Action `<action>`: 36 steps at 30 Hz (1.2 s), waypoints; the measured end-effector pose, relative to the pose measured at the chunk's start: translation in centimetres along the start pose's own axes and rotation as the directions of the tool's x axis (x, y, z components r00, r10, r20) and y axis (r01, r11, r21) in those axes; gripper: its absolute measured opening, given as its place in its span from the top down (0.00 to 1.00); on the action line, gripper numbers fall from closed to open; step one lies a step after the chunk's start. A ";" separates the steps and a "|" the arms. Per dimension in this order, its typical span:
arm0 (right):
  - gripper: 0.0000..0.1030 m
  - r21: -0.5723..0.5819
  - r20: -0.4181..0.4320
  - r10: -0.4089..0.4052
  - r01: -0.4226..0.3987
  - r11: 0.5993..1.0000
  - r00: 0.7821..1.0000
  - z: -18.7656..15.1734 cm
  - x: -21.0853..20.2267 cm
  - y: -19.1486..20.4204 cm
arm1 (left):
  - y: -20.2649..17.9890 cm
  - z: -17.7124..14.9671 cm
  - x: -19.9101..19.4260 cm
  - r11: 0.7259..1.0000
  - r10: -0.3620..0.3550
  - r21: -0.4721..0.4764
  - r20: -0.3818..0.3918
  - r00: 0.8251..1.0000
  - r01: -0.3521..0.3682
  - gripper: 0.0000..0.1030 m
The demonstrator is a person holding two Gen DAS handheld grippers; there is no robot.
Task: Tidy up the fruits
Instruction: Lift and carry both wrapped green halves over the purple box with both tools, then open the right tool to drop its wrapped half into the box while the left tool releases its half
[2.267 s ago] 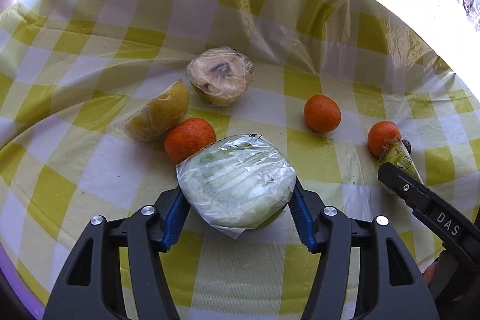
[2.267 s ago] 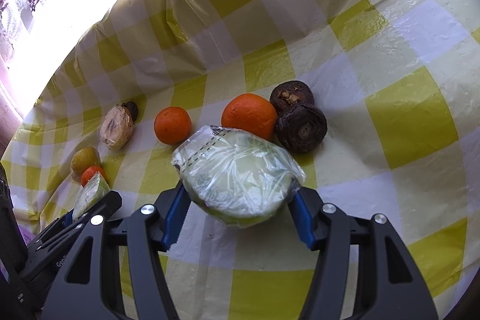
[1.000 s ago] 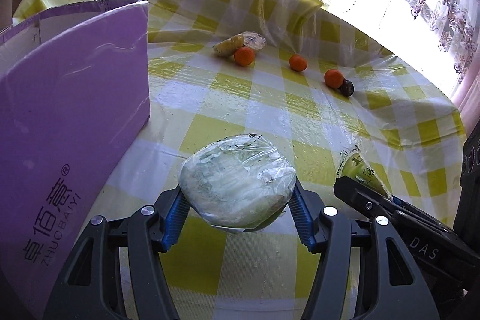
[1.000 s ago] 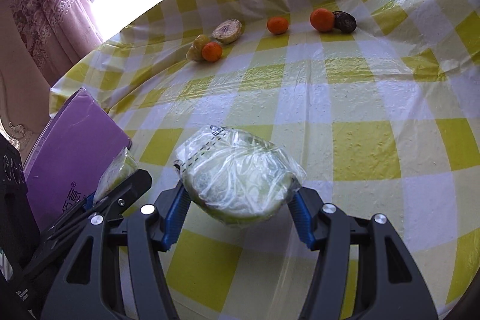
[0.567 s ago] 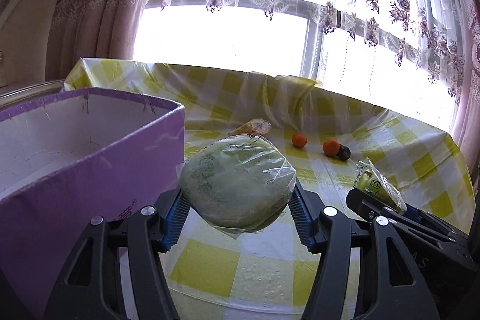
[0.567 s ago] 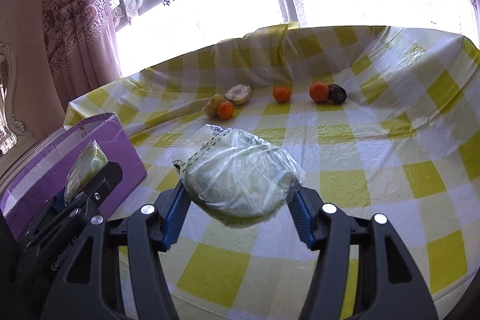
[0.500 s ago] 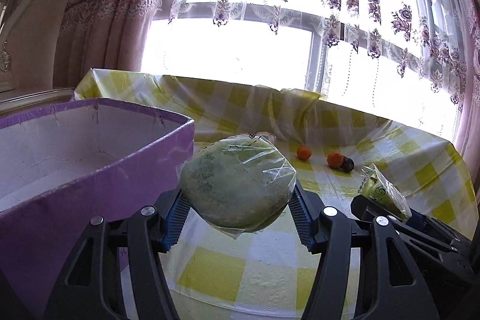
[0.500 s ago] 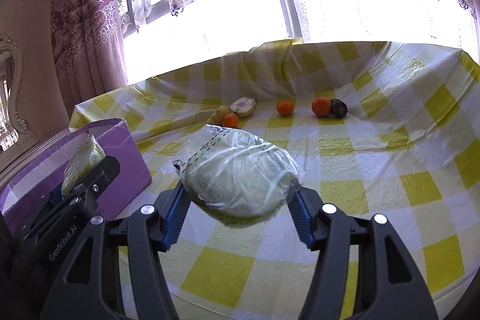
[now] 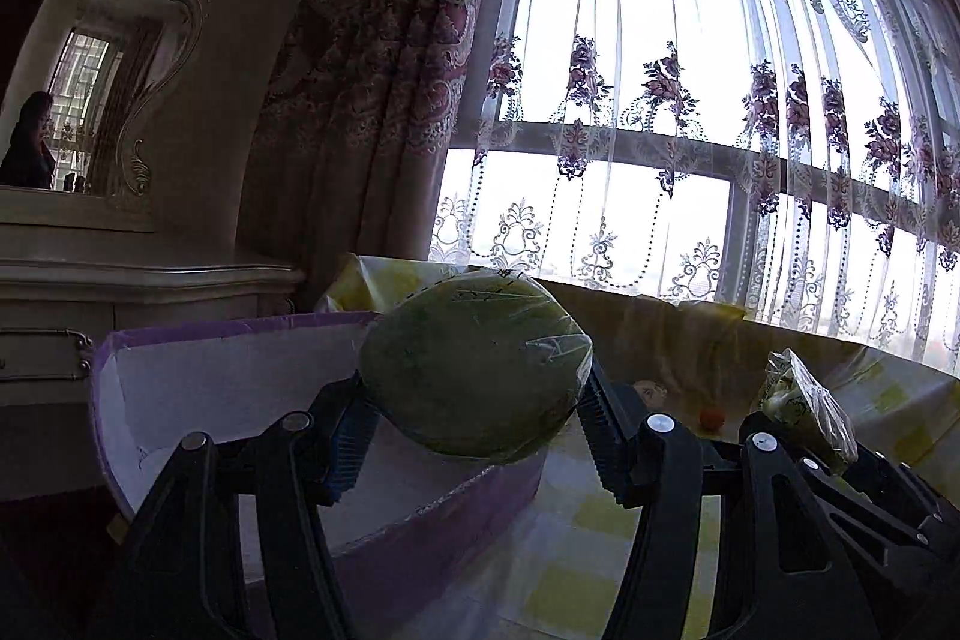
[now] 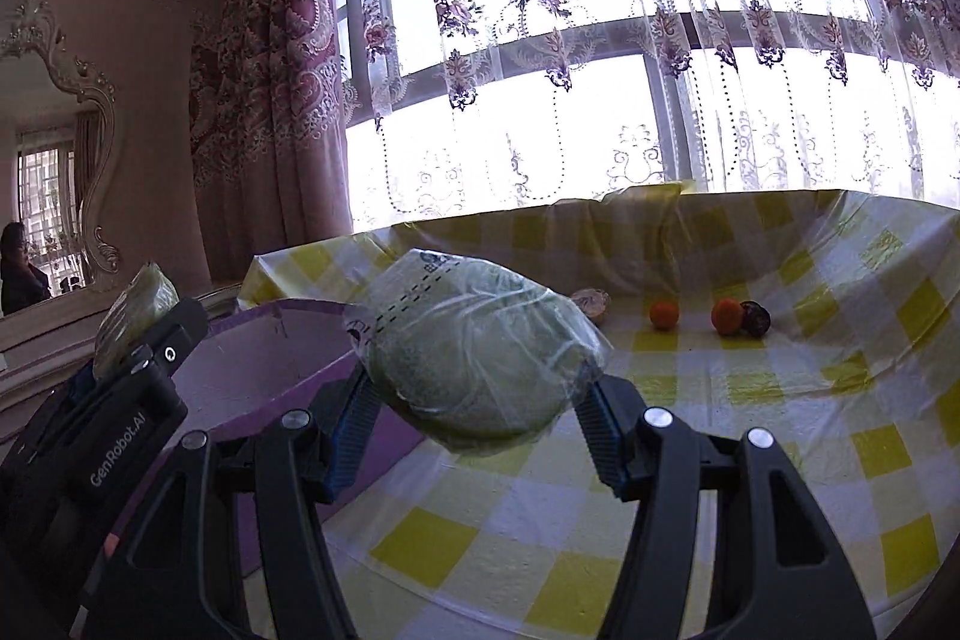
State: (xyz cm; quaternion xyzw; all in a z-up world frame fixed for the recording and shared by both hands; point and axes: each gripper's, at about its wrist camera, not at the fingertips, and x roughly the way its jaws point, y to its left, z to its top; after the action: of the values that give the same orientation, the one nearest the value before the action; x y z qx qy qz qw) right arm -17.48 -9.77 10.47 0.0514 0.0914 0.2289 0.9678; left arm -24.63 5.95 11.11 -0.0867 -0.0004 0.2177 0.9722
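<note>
Two claws held about level, side by side: my left claw is clamped on a plastic-wrapped green melon half above the open purple box. My right claw grips its own wrapped green half over the box's edge and the checked table.

Lighting: strong backlight from window through sheer curtain, blown white. Foreground dim, shadowed; left view darkest. Focus sharp. Fisheye bending, dark vignetted corners.
</note>
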 end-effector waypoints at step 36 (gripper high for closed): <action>0.40 -0.387 -0.604 0.001 -0.294 0.874 0.797 -1.8 15.4 20.1 | 13.7 0.1 8.9 0.989 0.142 0.123 -0.664 0.734 -0.080 0.43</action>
State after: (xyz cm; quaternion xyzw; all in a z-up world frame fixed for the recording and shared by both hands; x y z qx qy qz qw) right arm -12.99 15.16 9.18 -0.2461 0.3237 0.3253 0.8537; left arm -22.42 21.95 8.57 -0.1172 0.3642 0.2295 0.8950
